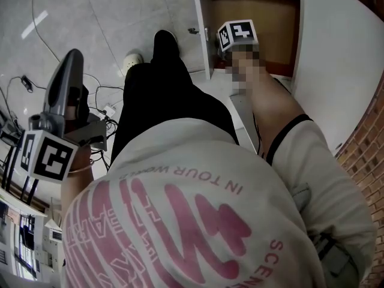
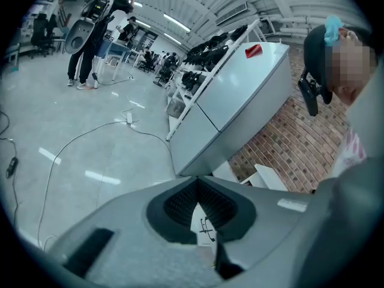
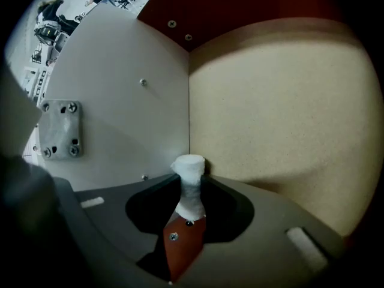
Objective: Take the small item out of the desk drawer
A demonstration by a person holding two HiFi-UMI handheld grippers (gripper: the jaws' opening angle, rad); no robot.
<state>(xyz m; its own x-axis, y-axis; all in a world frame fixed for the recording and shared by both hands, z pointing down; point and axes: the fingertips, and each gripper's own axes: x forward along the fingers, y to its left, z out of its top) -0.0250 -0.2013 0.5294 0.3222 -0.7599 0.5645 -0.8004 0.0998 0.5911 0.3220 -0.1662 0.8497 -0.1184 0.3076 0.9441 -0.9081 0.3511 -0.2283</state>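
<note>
The right gripper [image 3: 189, 183] has its jaws clamped on the small white item [image 3: 189, 167], low in the centre of the right gripper view. The soft lump is pinched to a narrow waist between the tips, and its top bulges out beyond them. It looks like foam or wadded tissue, though I cannot tell which. Since it looks so compressible, the grip probably needs no more force, and a harder squeeze might push the item out past the tips. The item is inside the drawer [image 3: 282, 113], right at the seam where the pale floor panel meets the white side wall [image 3: 132, 101]. A metal bracket [image 3: 59, 129] sits on that wall toward the left edge of the frame. The step in hand appears to be the lift-out. I would draw the gripper back along its own line, away from the corner, and not sideways, so the bulging top does not rub the wall and get dragged loose. In the head view the open drawer is at the upper right, and the exit should clear its white rim. The left gripper [image 2: 201, 221] is at the left of the head view, well apart from the drawer. Its jaws are together with nothing in them, and it can stay out of the way.
</note>
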